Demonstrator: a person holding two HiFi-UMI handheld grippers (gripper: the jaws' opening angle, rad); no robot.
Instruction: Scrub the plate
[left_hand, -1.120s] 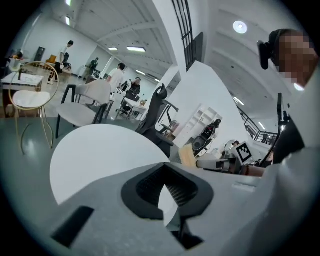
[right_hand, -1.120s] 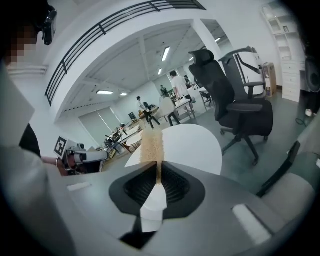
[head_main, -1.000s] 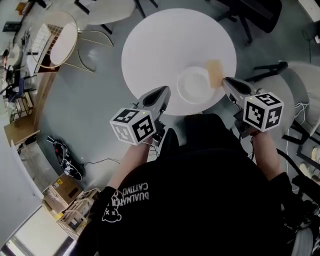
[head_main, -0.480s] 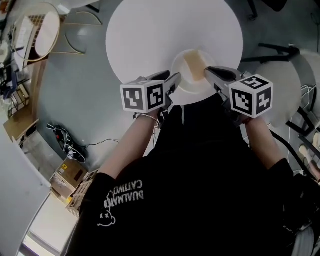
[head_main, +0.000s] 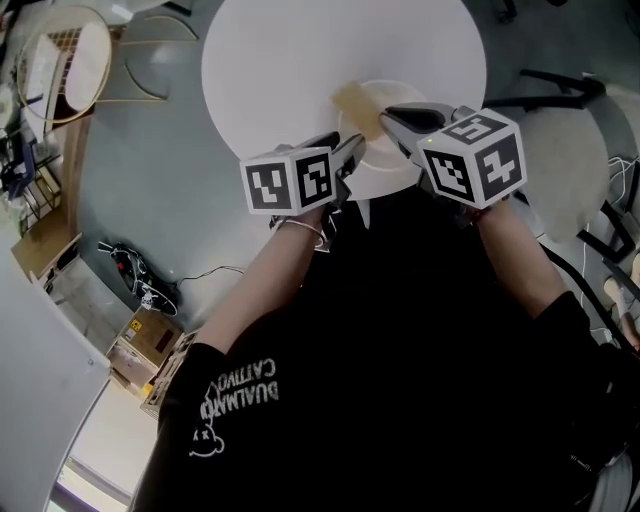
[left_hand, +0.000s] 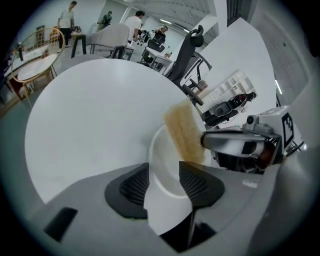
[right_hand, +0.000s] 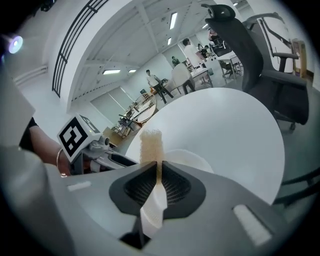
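I am setting up the scrub rather than scrubbing yet: the right tongs (head_main: 392, 118) are clamped shut on the near end of a tan sponge (head_main: 357, 103), which is sticking out past the tips and hanging over the far left rim of the plate (head_main: 388, 172). Whether the sponge is already touching the rim I cannot tell. The left tongs (left_hand: 164, 182) have just been opening and are now standing wide apart. The plate's near rim is showing in the gap between the pads, which are not pressing on it, so they are holding nothing. The plate is sitting at the near edge of the round white worktop (head_main: 300, 60), directly in front of me, with both tongs converging on it from either side. My read is that the next move is calling for the left tongs to close on that rim and steady the plate, and for the right tongs to bring the sponge flat onto the plate's well. The plate is looking plain white, shallow and round, with a raised rim, and I am seeing no visible soiling or food on it.
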